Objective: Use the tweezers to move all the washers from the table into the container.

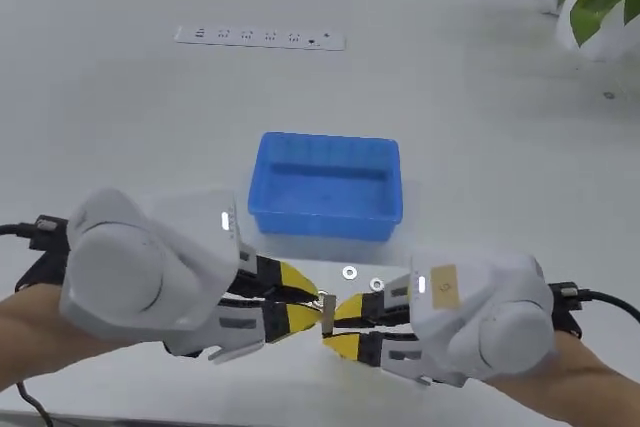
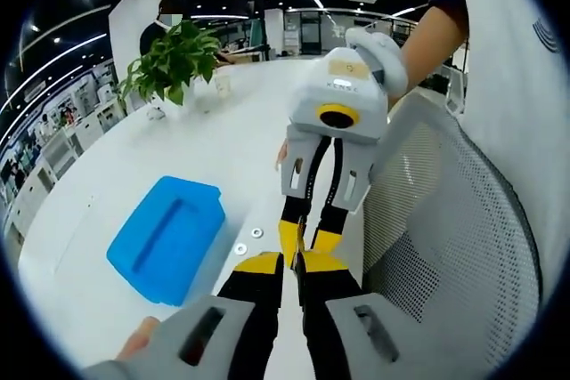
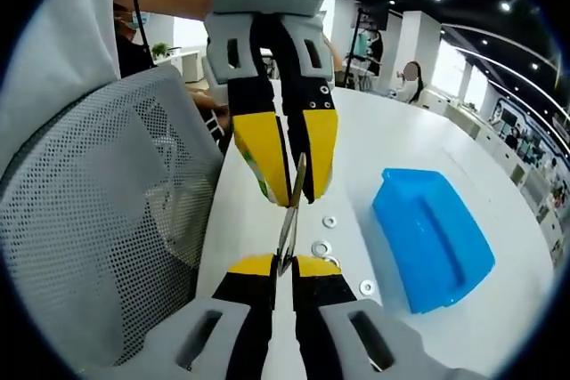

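Presently, tweezers (image 3: 289,220): held between the two claws, low over the table (image 1: 150,117) near its front edge.
Right claw (image 3: 285,266): jaws pressed shut on one end of the tweezers.
Left claw (image 3: 298,191): jaws likewise closed on the other end.
Handover risk: if one claw lets go before the other grips squarely, the thin steel could twist, slip out or fall off the edge.
Washers (image 1: 349,272): lying flat just beyond the claws, none lifted yet; a dropped tool could scatter them.
Container (image 1: 325,222): just behind the washers, nothing seen inside; a careless nudge could shift it.
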Demonstrator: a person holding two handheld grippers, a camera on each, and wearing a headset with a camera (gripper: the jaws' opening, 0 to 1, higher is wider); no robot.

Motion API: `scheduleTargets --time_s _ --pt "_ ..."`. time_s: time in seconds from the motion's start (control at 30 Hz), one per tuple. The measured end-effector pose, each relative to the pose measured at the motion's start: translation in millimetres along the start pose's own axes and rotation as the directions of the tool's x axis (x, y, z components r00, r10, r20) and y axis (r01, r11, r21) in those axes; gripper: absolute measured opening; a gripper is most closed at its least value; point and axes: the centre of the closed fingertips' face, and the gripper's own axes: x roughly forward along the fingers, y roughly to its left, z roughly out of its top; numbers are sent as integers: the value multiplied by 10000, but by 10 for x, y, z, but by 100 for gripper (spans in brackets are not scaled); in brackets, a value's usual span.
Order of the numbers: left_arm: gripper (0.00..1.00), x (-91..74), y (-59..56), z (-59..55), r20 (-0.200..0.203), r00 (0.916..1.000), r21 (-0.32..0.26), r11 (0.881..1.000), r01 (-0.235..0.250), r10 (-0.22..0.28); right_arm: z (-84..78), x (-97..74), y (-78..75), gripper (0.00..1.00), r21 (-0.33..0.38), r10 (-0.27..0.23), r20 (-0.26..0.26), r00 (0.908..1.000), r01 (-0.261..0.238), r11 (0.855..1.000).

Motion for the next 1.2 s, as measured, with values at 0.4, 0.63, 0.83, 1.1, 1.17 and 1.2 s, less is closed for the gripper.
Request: scheduleTargets --time_s 0.4,0.63,0.83,1.1,1.17,1.2 --pt "10 7 -40 11 -4 9991 94 9991 414 -414 -22 15 56 7 -31 144 -4 9999 -144 9999" --pt "13 -23 -122 10 77 9960 175 9959 889 -891 -19 18 49 7 -40 177 -33 9998 -177 9998" --pt "14 27 -152 100 338 9945 358 9945 981 -993 -6 30 55 7 -73 225 -27 9997 -225 9997" --pt "6 15 -116 107 322 9950 230 9953 942 -949 -7 32 33 7 -76 154 -37 9999 -154 9999" --pt "6 6 -114 93 291 9947 -174 9949 996 -990 -5 37 36 7 -124 151 -51 9999 -152 9998" --pt "6 1 -114 89 306 9945 -254 9945 1013 -1006 -3 39 41 7 -130 151 -60 9999 -152 9998"
